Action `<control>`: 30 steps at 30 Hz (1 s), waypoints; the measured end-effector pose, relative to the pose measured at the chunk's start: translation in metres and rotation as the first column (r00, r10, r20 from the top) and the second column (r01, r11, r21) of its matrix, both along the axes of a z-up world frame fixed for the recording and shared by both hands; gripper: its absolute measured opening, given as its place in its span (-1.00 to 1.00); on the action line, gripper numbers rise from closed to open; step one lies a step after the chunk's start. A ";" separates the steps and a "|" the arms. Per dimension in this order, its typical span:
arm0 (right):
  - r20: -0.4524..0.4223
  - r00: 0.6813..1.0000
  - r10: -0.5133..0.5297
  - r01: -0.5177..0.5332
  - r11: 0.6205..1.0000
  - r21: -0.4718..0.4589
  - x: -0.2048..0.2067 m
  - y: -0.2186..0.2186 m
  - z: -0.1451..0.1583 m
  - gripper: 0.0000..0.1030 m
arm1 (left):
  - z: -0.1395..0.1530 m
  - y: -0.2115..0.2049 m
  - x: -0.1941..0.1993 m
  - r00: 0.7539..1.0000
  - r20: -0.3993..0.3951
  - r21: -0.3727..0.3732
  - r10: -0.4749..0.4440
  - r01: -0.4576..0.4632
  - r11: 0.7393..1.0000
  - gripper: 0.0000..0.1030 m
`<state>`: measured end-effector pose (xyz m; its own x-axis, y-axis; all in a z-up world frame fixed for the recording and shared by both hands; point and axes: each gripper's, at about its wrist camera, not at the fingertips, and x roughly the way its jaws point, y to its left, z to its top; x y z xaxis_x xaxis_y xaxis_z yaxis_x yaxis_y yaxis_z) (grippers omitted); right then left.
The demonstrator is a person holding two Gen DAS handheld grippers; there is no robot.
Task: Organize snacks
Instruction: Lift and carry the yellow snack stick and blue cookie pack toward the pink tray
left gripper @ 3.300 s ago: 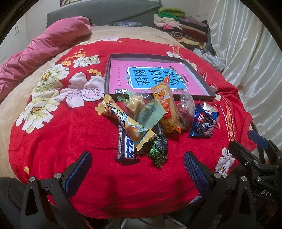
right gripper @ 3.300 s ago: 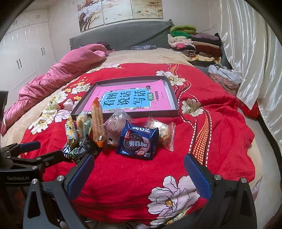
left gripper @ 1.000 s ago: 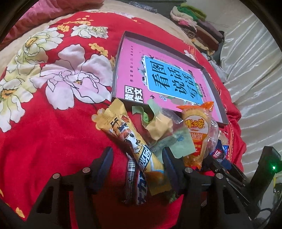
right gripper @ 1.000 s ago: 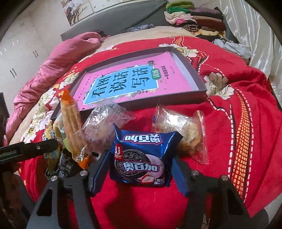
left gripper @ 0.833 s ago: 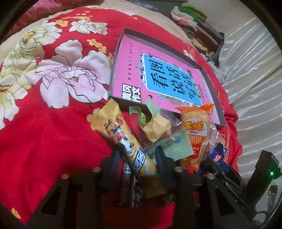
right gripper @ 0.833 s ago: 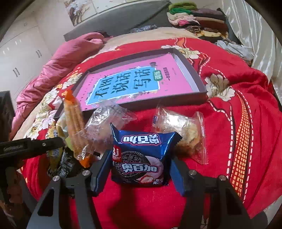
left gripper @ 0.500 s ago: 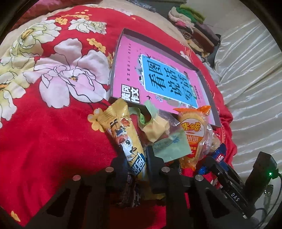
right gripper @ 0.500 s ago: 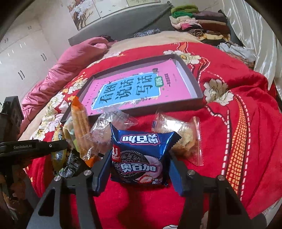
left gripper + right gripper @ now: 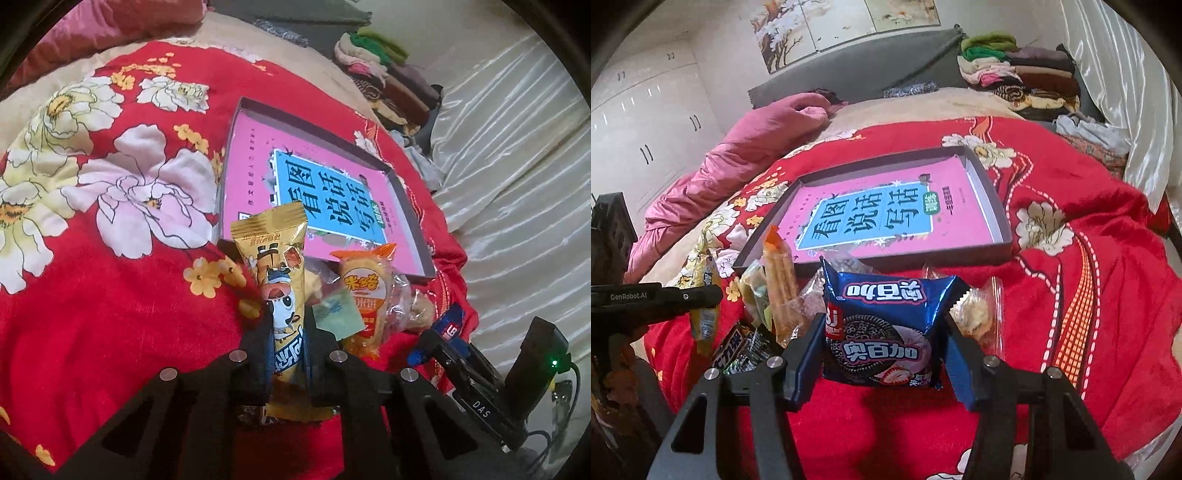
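Note:
My left gripper (image 9: 288, 332) is shut on a long yellow snack bar (image 9: 275, 258), which stands up between the pads, raised off the red bedspread. My right gripper (image 9: 882, 326) is shut on a blue cookie packet (image 9: 886, 295), its pads pressing both side edges and the packet held a little above the cloth. Behind both lies a shallow dark box (image 9: 997, 206) with a pink-and-blue book in it. The rest of the snack pile lies between the grippers: an orange rice-cracker pack (image 9: 364, 295), a green wrapper (image 9: 336, 314), a dark chocolate bar (image 9: 735, 350) and a clear bag (image 9: 975, 314).
The red flowered bedspread (image 9: 110, 295) covers the bed. A pink quilt (image 9: 738, 155) lies along the left side, folded clothes (image 9: 1015, 70) are stacked at the headboard, and a white curtain (image 9: 517, 147) hangs on the right.
The left jaws closed on the yellow bar and lifted it upright out of the pile. The right jaws tightened on the blue packet and raised it slightly.

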<state>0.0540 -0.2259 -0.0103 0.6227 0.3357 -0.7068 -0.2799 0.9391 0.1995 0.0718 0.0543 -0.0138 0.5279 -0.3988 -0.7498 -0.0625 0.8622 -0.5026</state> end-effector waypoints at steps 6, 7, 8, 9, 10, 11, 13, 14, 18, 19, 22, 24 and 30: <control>0.025 1.000 0.004 -0.005 1.000 0.000 0.000 0.000 0.004 0.15 | 0.010 -0.002 -0.001 1.000 0.028 -0.001 -0.002 0.002 1.000 -0.77; 0.028 1.000 0.003 -0.003 1.000 0.002 0.001 -0.001 0.005 0.15 | 0.011 -0.002 -0.001 1.000 0.031 0.001 -0.002 0.002 1.000 -0.77; 0.030 1.000 0.000 0.000 1.000 0.003 0.001 -0.001 0.005 0.15 | 0.013 -0.002 -0.001 0.999 0.034 0.002 -0.002 0.002 1.000 -0.77; 0.034 0.999 -0.002 0.002 1.000 0.003 0.001 -0.002 0.006 0.15 | 0.013 -0.002 -0.001 0.999 0.035 0.003 -0.001 0.001 1.000 -0.77; 0.036 0.999 -0.003 0.003 1.000 0.005 0.002 -0.003 0.007 0.15 | 0.014 -0.003 -0.001 0.999 0.036 0.002 -0.002 0.002 1.000 -0.77; 0.039 0.999 -0.005 0.005 1.000 0.007 0.002 -0.004 0.007 0.15 | 0.015 -0.003 -0.001 0.999 0.038 0.003 -0.002 0.002 1.000 -0.77; 0.046 0.999 -0.008 0.007 1.000 0.012 0.003 -0.005 0.009 0.14 | 0.018 -0.004 0.000 0.999 0.043 0.007 -0.004 0.004 1.000 -0.77; 0.051 0.999 -0.010 0.009 1.000 0.013 0.004 -0.005 0.010 0.15 | 0.019 -0.004 0.000 0.999 0.047 0.006 -0.003 0.003 1.000 -0.77; 0.072 0.997 -0.018 0.017 1.000 0.013 0.008 -0.007 0.014 0.15 | 0.025 -0.005 0.000 0.998 0.062 0.014 -0.001 0.000 1.000 -0.77; 0.077 0.997 -0.020 0.019 1.000 0.017 0.010 -0.007 0.015 0.15 | 0.026 -0.005 0.001 0.998 0.065 0.017 0.000 -0.001 1.000 -0.77; 0.087 0.996 -0.024 0.022 1.000 0.019 0.013 -0.008 0.016 0.15 | 0.028 -0.005 0.003 0.998 0.068 0.024 0.004 -0.006 1.000 -0.77; 0.091 0.996 -0.026 0.024 0.999 0.026 0.016 -0.008 0.017 0.15 | 0.028 -0.006 0.005 0.998 0.069 0.028 0.007 -0.009 1.000 -0.77; 0.107 0.994 -0.033 0.028 0.998 0.049 0.025 -0.014 0.018 0.15 | 0.027 -0.007 0.016 0.998 0.059 0.054 0.022 -0.025 0.998 -0.77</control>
<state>0.0787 -0.2403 0.0074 0.7048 0.3469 -0.6188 -0.2735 0.9377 0.2142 0.0877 0.0468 0.0130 0.5803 -0.3450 -0.7377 -0.0552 0.8871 -0.4583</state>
